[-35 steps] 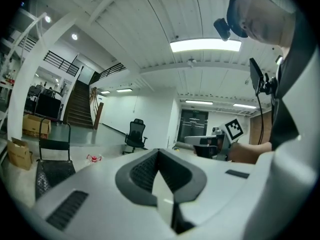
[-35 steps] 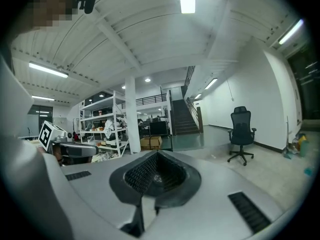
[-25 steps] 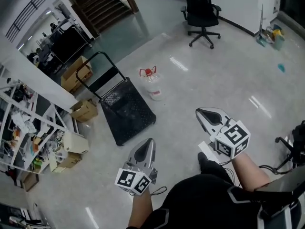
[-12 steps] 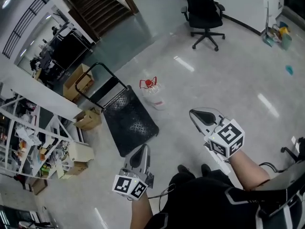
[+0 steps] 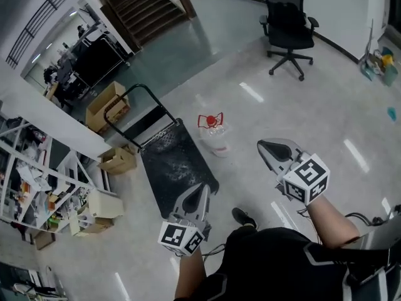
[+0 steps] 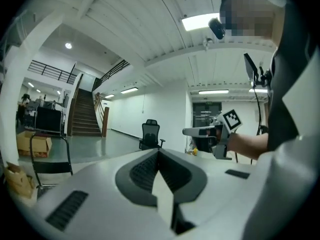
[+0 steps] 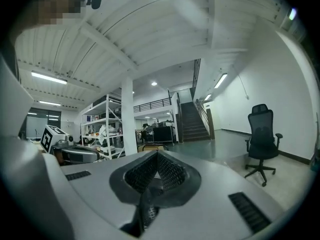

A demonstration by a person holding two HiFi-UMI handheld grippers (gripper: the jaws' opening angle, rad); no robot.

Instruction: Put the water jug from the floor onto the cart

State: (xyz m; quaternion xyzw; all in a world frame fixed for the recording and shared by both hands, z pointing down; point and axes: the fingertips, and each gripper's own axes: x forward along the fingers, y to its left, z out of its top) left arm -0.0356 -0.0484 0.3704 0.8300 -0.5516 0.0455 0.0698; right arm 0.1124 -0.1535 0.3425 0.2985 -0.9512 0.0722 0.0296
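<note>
Entry: task not yet begun on the object. The water jug point(image 5: 215, 135) stands upright on the floor point(image 5: 326, 111), just beside the far right corner of the cart point(image 5: 175, 168), apart from it and well ahead of both tools. The cart's deck is bare and its push handle point(image 5: 135, 99) rises at the end away from me, so the near and right sides look free for loading. I hold the left gripper point(image 5: 200, 189) and the right gripper point(image 5: 264, 147) out in front, roughly level and pointing forward. The left gripper view shows its jaws point(image 6: 159, 153) closed together with nothing between them, and the right gripper view shows the same for the right gripper point(image 7: 157, 155) — both carry nothing. I judge that sensible: nothing is within reach, so closed jaws are simply the carrying posture. The jug's red handle point(image 5: 211, 120) sits on top, and I take it as the likely grasp point, though the jug is clear and bulky, so a second gripper may be needed to support it. Office chair point(image 5: 289, 24) is well apart — no obstruction.
</note>
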